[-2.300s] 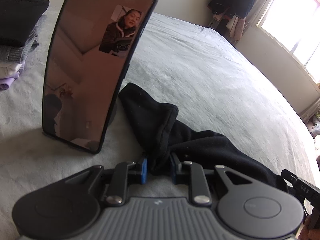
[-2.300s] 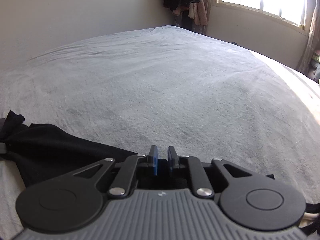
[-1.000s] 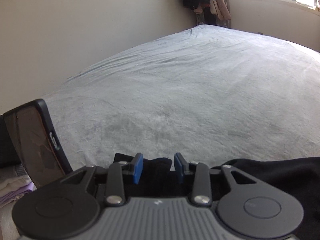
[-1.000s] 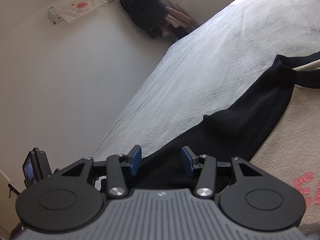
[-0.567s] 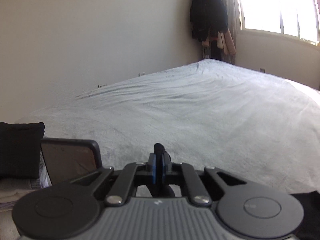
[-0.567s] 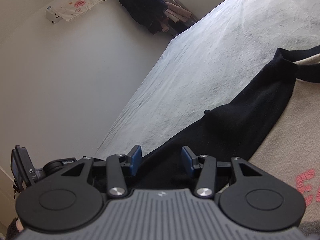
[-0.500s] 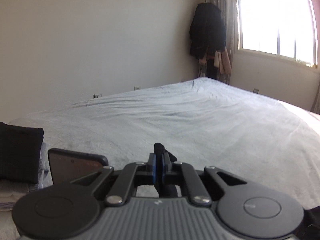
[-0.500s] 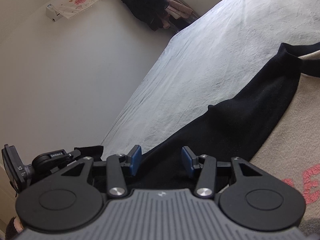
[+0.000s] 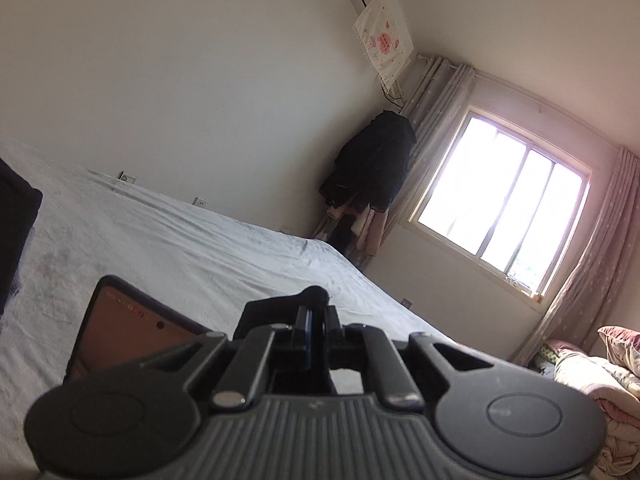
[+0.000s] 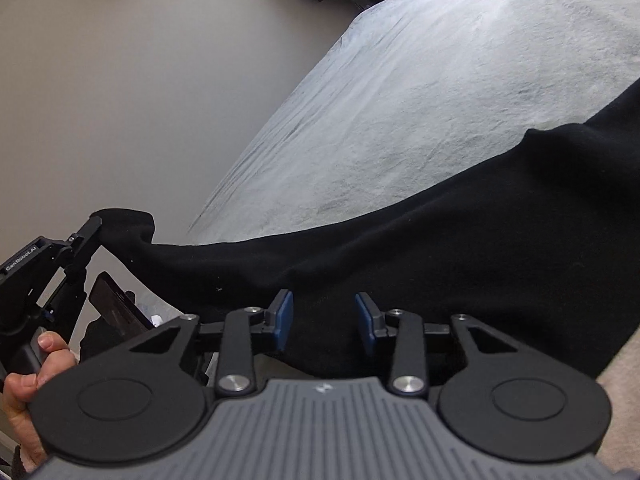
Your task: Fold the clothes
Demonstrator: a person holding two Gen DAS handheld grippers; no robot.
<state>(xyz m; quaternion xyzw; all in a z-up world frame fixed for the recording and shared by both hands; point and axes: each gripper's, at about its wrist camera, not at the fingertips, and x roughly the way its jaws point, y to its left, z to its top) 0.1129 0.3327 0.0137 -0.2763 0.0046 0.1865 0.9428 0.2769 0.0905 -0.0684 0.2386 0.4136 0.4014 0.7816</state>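
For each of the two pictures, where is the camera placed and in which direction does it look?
Left wrist: sits on the left hand-held gripper, facing across the bed toward the window; its jaws are shut on the black sleeve, beside a phone.
Right wrist: sits on the right hand-held gripper, looking down along the sleeve; its jaws have been closing around it. The person's left hand shows.
Shared: sleeve, bed, phone, left hand-held gripper.

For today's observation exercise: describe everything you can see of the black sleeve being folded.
The black sleeve looks like soft, matte knit with a cuffed end. It stretches as a long band above the grey bedspread. The left gripper is shut on the cuff, holding it raised. The right gripper straddles the wider part; its jaws have just been closing, pads not visibly pressing yet.
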